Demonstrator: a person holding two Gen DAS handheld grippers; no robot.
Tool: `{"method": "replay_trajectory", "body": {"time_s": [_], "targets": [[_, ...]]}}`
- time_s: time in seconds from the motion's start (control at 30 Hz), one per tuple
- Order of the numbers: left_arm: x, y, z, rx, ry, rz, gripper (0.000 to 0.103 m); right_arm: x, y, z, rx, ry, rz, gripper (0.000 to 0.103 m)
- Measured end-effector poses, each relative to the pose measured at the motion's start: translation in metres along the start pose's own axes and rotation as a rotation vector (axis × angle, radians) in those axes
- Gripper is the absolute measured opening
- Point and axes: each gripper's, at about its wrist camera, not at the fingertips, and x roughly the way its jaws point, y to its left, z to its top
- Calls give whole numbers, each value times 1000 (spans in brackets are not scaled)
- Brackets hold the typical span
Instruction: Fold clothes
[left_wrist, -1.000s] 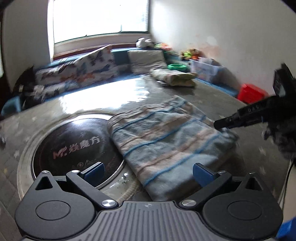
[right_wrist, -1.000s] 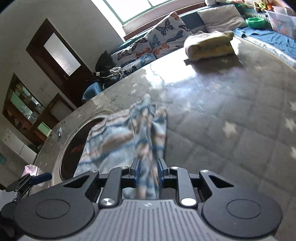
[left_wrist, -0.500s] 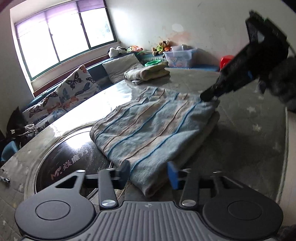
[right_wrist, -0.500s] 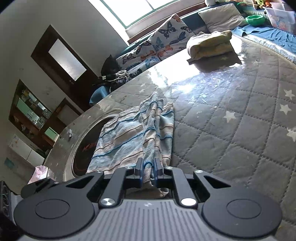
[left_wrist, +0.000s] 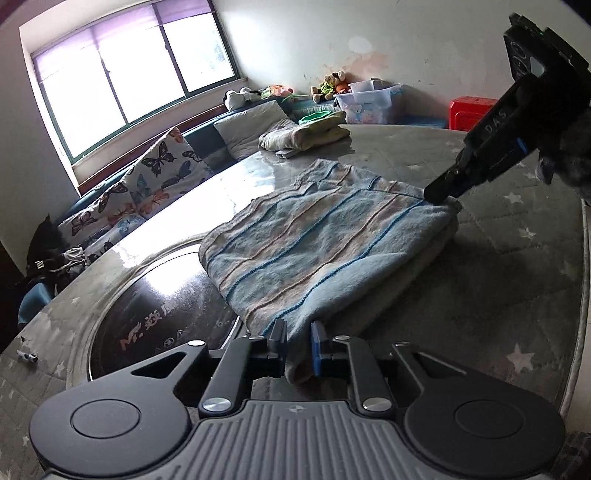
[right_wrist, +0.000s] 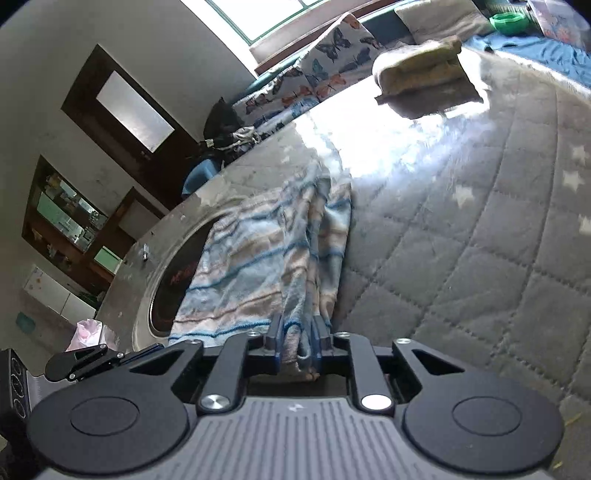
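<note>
**Both jaws pinched on the striped cloth, fold waiting to travel**

Jaws on both sides are nearly closed, each with cloth between them. Left gripper (left_wrist: 298, 341) has a near corner of the blue-and-tan striped fleece garment (left_wrist: 325, 243) nipped between its blue pads, and the fabric bunches and droops just below the pinch. Right gripper (right_wrist: 297, 341) bites the neighbouring corner, a thick wad gathered between its pads; in the left wrist view its black tip sits on the cloth's far right edge (left_wrist: 448, 186).

Ahead of both jaws the garment lies doubled over, at least two layers showing along its right edge, partly on the grey quilted star-print worktop (left_wrist: 498, 288) and partly draped over the round black glass inset with red lettering (left_wrist: 162, 306) off to the left. Well beyond, another folded pile of pale green and beige cloth (left_wrist: 306, 136) sits at the worktop's far side.

My read: a held edge about to be carried across or laid down, though the pictures fit either a fold going over or one just being set straight. To do it well, keep both pinches at matched height so the edge between them stays taut and straight. The fleece looks thick and limp, so a shallow bite could let a layer slip; watch the lower layer on the right. Move the two grippers together, and line stripes on stripes.
</note>
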Motion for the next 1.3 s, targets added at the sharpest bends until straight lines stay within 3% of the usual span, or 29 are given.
{"method": "replay_trajectory", "body": {"time_s": [0.3,0.4,0.6,0.7,1.0,1.3], "targets": [[-10,24,11,-106,-24,-30,28,10,22,54,-155,-86,-67,17],[-1,31,19,-143,-19,-20,28,30,37,70,-217,-86,-69,19],[31,46,41,-210,-1,-29,44,62,39,80,-258,-60,-84,22],[47,54,53,-237,16,-46,47,76,35,82,-269,-43,-95,22],[97,75,92,-324,26,-157,46,112,25,89,-296,1,-118,22],[155,86,113,-379,81,-211,32,110,19,90,-283,8,-94,21]]}}
